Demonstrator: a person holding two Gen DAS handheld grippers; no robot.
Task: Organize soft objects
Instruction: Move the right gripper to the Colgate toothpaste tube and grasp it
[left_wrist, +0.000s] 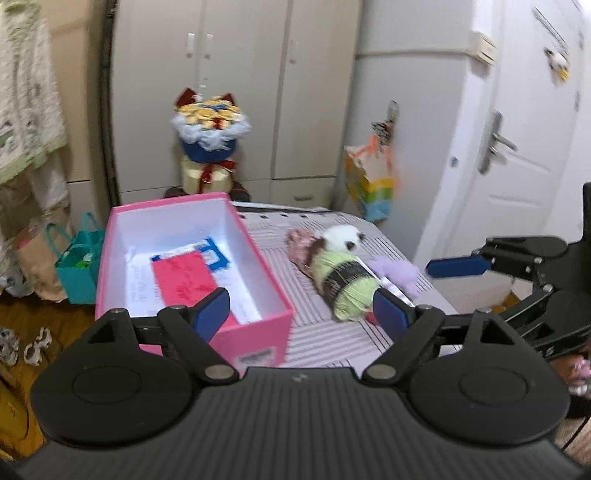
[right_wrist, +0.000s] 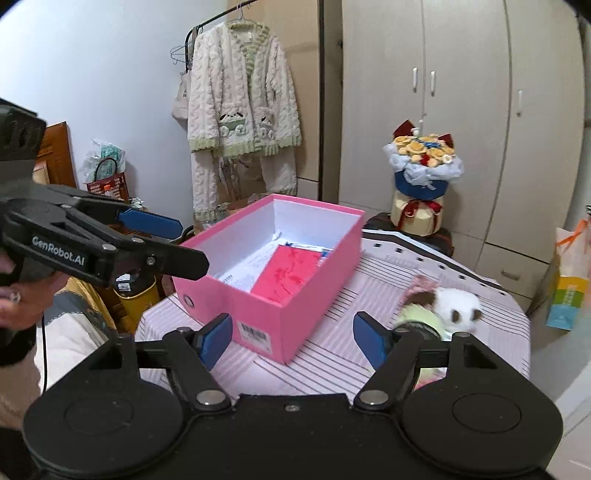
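Fingers (left_wrist: 212, 308) apart; one pink box (left_wrist: 255, 334), four soft objects (left_wrist: 341, 280).

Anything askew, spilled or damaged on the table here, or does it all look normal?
Nothing spilled or damaged. The soft things, a green yarn skein, a white plush toy and a purple fluffy piece, lie in a loose heap beside the pink box, not in it. The box holds only papers.

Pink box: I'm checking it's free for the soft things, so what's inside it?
The pink box holds a red card lying on white papers; whatever lies beneath them is covered.
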